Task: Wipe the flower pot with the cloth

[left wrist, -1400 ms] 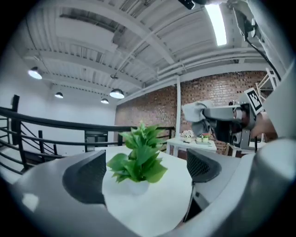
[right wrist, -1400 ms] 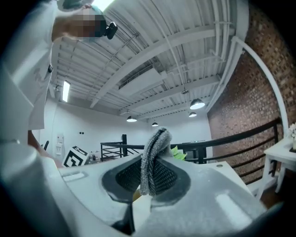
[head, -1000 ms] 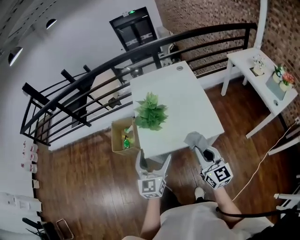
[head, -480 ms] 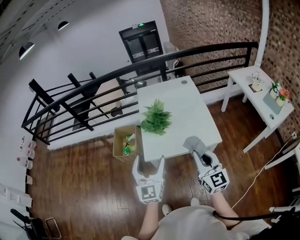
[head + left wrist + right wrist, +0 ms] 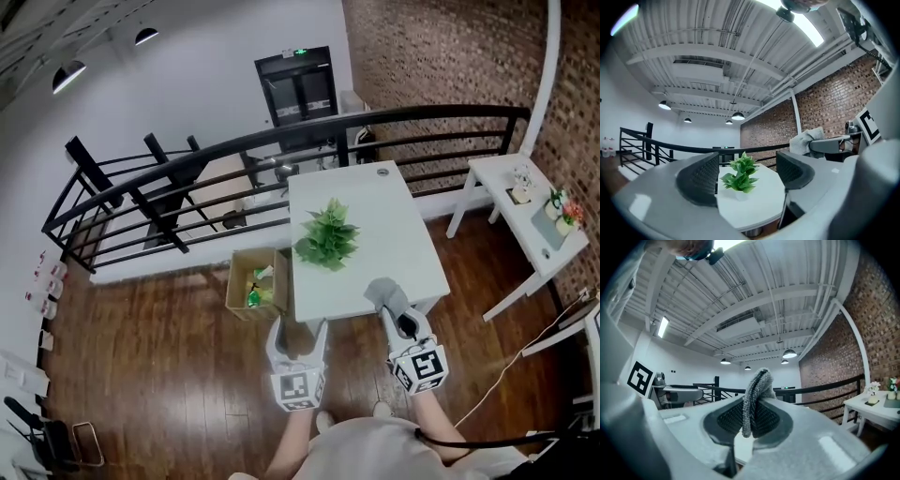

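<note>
The flower pot (image 5: 740, 192) stood mid-table (image 5: 394, 225), ahead and well apart, leftward of the right gripper (image 5: 396, 309), which clamped the cloth (image 5: 380, 289). The left gripper (image 5: 298, 330) had just been narrowing its jaws, which remained apart with nothing between them.

Grey cloth (image 5: 757, 394), green plant (image 5: 327, 234), white table (image 5: 398, 239).

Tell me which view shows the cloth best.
Right gripper view: the cloth hangs large at centre, clamped in the right gripper. The head view shows a small grey wad by the table edge; the left gripper view shows it small at right.
</note>
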Tool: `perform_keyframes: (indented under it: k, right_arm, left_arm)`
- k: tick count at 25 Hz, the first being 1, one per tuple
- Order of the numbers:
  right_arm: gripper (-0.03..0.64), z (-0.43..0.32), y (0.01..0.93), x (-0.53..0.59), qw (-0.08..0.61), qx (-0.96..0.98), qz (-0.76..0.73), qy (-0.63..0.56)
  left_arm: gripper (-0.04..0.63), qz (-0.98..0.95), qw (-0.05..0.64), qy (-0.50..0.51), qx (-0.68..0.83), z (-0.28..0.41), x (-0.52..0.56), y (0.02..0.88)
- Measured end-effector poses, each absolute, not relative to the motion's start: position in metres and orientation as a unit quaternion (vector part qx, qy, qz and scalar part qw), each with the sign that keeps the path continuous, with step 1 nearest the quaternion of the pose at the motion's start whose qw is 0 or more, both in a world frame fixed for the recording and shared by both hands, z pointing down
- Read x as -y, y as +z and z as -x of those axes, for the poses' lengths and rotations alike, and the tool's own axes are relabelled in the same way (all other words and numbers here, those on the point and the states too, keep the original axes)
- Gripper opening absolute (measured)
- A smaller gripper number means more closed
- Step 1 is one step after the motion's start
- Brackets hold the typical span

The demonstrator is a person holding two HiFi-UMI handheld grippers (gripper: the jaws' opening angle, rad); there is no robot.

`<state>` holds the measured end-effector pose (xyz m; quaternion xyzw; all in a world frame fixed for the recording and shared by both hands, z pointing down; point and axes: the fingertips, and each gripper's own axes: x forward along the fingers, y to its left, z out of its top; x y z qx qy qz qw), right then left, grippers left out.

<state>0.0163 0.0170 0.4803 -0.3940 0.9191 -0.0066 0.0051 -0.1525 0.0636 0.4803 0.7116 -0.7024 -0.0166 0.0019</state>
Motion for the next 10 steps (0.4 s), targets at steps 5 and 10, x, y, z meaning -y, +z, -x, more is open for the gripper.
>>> perform_keyframes:
  k: [5, 10]
  right_arm:
    - [0.018, -0.002, 0.482, -0.022, -0.007, -0.921, 0.389, 0.001]
    - [0.018, 0.012, 0.483, -0.031, -0.010, -0.921, 0.390, 0.000]
  left_arm:
    - [0.387, -0.704, 0.023, -0.009, 0.709, 0.169, -0.067, 0.501]
    - [0.387, -0.714, 0.022, -0.006, 0.700, 0.177, -0.073, 0.501]
